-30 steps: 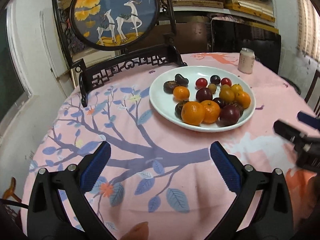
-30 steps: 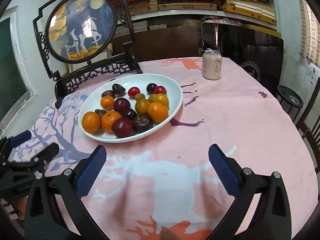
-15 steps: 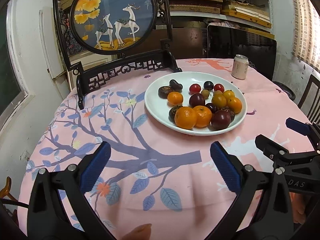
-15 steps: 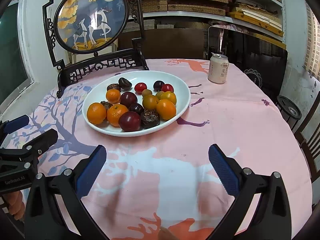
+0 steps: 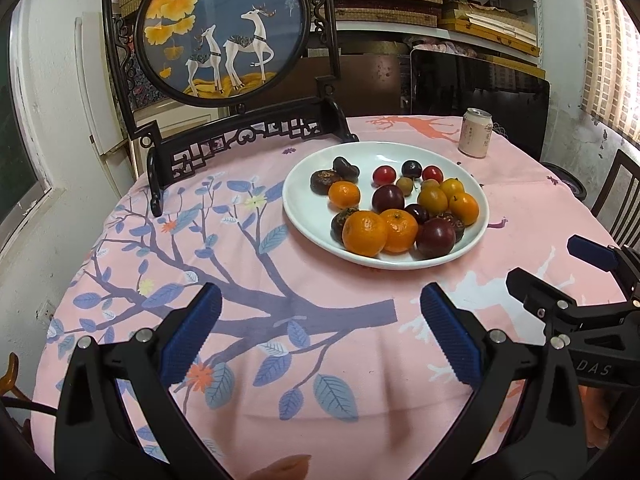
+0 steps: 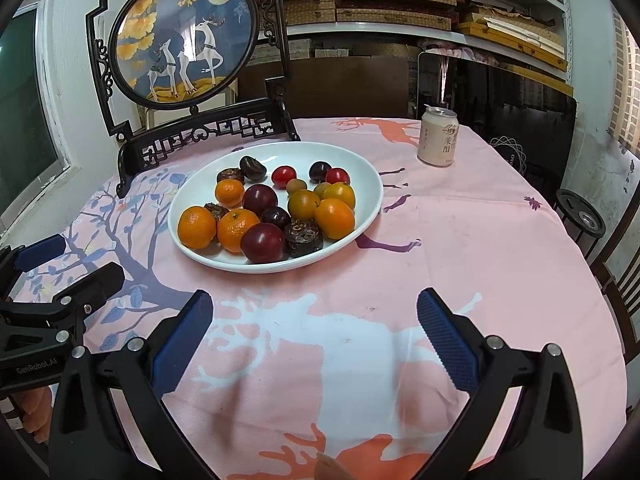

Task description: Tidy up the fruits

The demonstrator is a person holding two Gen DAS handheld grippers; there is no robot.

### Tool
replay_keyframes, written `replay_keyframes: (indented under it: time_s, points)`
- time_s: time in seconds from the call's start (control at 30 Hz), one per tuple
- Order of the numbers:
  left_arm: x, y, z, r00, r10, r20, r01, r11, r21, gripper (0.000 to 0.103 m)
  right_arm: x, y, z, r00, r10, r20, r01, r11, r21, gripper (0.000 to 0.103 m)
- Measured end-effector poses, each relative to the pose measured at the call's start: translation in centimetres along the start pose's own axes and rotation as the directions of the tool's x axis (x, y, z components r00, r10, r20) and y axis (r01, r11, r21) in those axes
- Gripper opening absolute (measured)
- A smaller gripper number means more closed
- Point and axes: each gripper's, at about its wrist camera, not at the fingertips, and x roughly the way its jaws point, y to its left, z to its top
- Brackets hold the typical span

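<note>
A white plate [image 5: 304, 216] holds mixed fruit: oranges [image 5: 365, 233], dark red plums [image 5: 435, 237], yellow fruits [image 5: 432, 200], small red ones and brown wrinkled ones. It also shows in the right wrist view [image 6: 368, 184] with oranges [image 6: 197, 227] and plums [image 6: 263, 242]. My left gripper [image 5: 320, 332] is open and empty, over the cloth short of the plate. My right gripper [image 6: 314, 332] is open and empty, short of the plate and to its right. The right gripper [image 5: 556, 276] shows at the left view's right edge; the left gripper [image 6: 68, 264] shows at the right view's left edge.
A round table with a pink printed cloth [image 5: 240, 280]. A black framed deer screen [image 5: 224, 28] stands at the back left. A drink can [image 6: 438, 136] stands at the back right. Chairs [image 6: 624, 300] and a black stand [image 6: 580, 216] are beyond the right edge.
Both grippers have drawn back and risen a little, so the plate sits farther off and more of the table shows. Both stay open and empty.
</note>
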Motion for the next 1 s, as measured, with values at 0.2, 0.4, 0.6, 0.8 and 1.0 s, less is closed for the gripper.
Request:
replay_keyframes:
  time_s: [0.2,0.4,0.6,0.8,1.0]
  points:
    - [0.00,0.00,0.01,1.000,0.000,0.000,0.000,1.000,0.000,0.101,-0.01,0.02,0.02,1.000,-0.001,-0.003,0.001,1.000,0.001,0.102]
    - [-0.02,0.00,0.00,1.000,-0.001,0.000,0.001,1.000,0.000,0.101,0.02,-0.01,0.00,1.000,-0.001,-0.003,0.001,1.000,0.001,0.102]
    - [-0.08,-0.12,0.01,1.000,-0.004,0.003,0.004,1.000,0.001,0.101,0.01,-0.04,0.00,1.000,0.000,-0.003,0.000,1.000,0.001,0.102]
    - [-0.11,-0.11,0.01,1.000,-0.004,0.005,0.004,1.000,0.000,0.101,0.01,-0.06,0.00,1.000,0.000,-0.003,0.000,1.000,0.001,0.102]
    - [-0.92,-0.67,-0.19,0.997,0.053,0.064,-0.055,0.998,0.038,0.101,0.01,0.00,-0.02,1.000,-0.006,-0.002,0.006,1.000,-0.004,0.102]
